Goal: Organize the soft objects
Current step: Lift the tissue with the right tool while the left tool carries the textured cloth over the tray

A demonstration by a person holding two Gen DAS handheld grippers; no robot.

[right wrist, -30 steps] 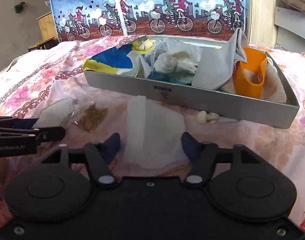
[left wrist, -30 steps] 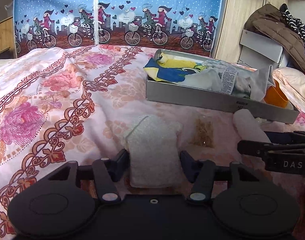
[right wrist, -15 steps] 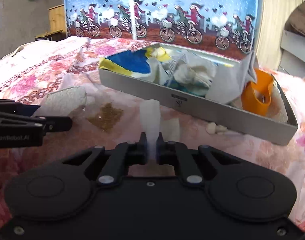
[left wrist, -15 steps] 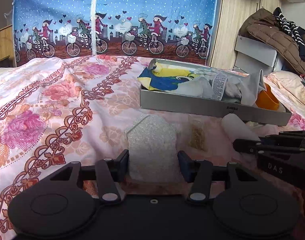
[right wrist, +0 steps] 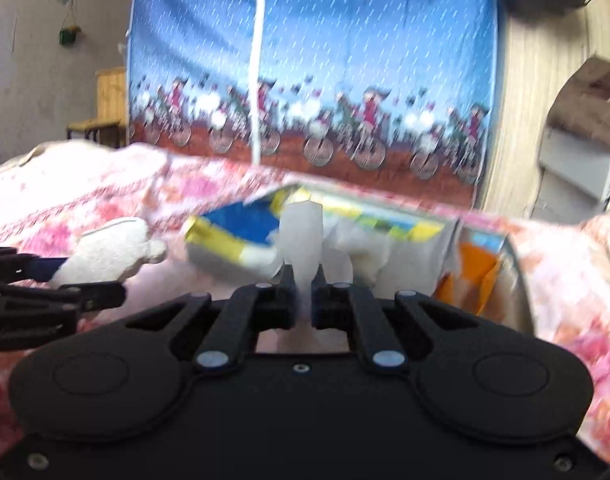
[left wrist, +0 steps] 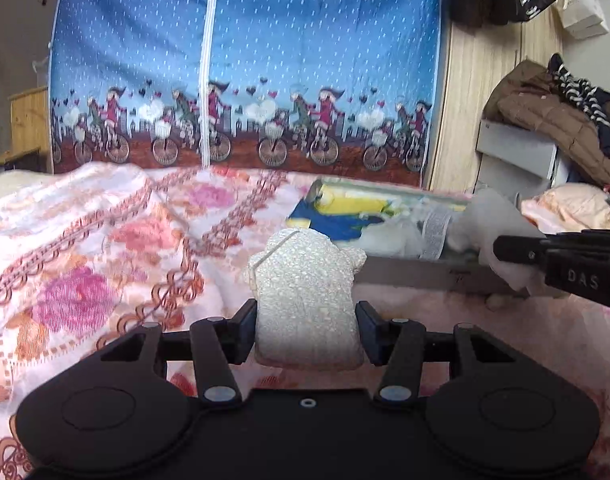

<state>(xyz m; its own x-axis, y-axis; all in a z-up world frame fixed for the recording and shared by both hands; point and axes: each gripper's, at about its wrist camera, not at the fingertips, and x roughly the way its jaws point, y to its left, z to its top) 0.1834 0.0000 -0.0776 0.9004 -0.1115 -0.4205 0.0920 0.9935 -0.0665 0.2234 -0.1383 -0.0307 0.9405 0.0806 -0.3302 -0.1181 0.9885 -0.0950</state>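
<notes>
My left gripper (left wrist: 306, 330) is shut on a white grainy pouch (left wrist: 305, 300) and holds it above the floral bedspread (left wrist: 105, 264). The pouch also shows in the right wrist view (right wrist: 109, 254). My right gripper (right wrist: 303, 300) is shut on a white gauze cloth (right wrist: 303, 236), lifted in front of the grey tray (right wrist: 221, 262). The cloth also shows in the left wrist view (left wrist: 489, 220), pinched by the right gripper's fingers (left wrist: 521, 249). The tray (left wrist: 409, 276) holds blue-yellow fabric (left wrist: 337, 216), white cloths and an orange piece (right wrist: 477, 268).
A blue curtain with cyclists (left wrist: 241, 80) hangs behind the bed. A wooden panel (left wrist: 481, 80), a grey box (left wrist: 517, 148) and a pile of coats (left wrist: 557, 112) stand at the right. A small wooden stand (right wrist: 105, 104) is at the left.
Both grippers have risen off the bed with their loads. The right gripper closed on the gauze cloth and lifted it. The left gripper lifted the pouch.
</notes>
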